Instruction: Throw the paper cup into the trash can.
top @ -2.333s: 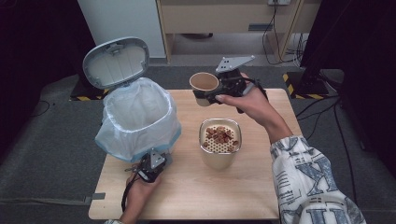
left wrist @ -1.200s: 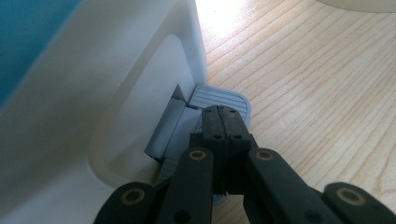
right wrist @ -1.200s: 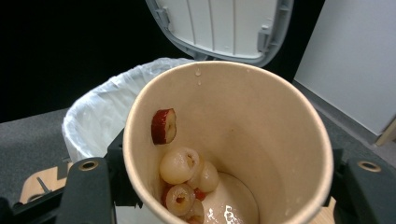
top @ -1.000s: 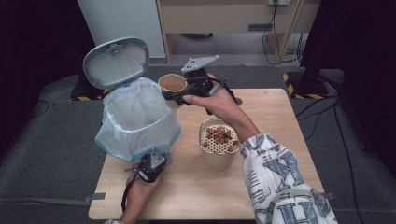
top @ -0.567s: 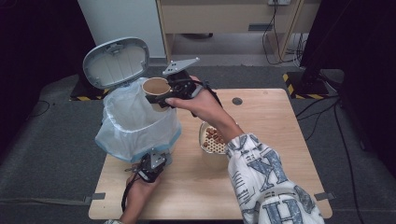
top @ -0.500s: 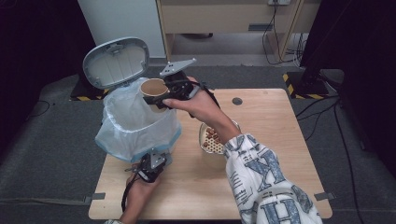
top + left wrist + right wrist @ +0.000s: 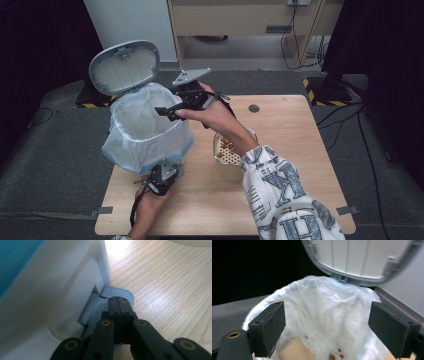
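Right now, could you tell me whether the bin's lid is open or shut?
Open: the lid stands raised behind the bag-lined bin, while the left gripper presses the pedal.

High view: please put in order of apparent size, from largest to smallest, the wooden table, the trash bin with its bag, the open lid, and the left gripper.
1. wooden table
2. trash bin with its bag
3. open lid
4. left gripper, though the hand hides part of it
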{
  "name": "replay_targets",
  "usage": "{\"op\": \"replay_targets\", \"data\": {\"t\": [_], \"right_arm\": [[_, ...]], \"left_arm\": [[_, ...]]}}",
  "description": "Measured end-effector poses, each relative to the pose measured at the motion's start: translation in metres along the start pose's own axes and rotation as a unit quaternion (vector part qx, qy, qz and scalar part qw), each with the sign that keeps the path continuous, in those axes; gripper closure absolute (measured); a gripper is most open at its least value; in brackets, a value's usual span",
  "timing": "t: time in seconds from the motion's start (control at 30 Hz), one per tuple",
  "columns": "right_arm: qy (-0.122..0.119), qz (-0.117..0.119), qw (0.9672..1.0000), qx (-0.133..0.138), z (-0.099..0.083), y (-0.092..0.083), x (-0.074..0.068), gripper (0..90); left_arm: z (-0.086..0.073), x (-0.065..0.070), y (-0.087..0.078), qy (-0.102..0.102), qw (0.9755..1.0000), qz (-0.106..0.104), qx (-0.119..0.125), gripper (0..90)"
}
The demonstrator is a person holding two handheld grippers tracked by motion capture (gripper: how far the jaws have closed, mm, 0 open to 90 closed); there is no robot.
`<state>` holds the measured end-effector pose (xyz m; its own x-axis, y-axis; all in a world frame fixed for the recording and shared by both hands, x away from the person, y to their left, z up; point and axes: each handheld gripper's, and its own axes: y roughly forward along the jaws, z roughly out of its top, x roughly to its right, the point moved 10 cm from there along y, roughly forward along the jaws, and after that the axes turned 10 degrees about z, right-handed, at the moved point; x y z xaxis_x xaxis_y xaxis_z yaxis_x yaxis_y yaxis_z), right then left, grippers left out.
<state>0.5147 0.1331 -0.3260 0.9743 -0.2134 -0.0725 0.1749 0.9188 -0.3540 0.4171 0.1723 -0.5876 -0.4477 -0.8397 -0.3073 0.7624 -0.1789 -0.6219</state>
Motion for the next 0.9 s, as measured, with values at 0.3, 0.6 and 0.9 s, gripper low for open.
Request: {"op": "replay_targets", "data": {"t": [0.3, 0.6, 0.9], "right_arm": [[0.005, -0.017, 0.9998, -0.002, -0.009, -0.017, 0.012, 13.5], [0.014, -0.032, 0.9994, -0.001, -0.015, -0.034, 0.019, 11.5], [0.024, -0.05, 0.9985, -0.001, -0.024, -0.056, 0.03, 10.8]], "left_arm": [[0.0, 0.0, 0.0, 0.001, 1.0, 0.0, 0.0, 89.6], [0.0, 0.0, 0.0, 0.001, 1.0, 0.0, 0.0, 89.6], [0.0, 0.0, 0.0, 0.001, 1.0, 0.0, 0.0, 89.6]]}}
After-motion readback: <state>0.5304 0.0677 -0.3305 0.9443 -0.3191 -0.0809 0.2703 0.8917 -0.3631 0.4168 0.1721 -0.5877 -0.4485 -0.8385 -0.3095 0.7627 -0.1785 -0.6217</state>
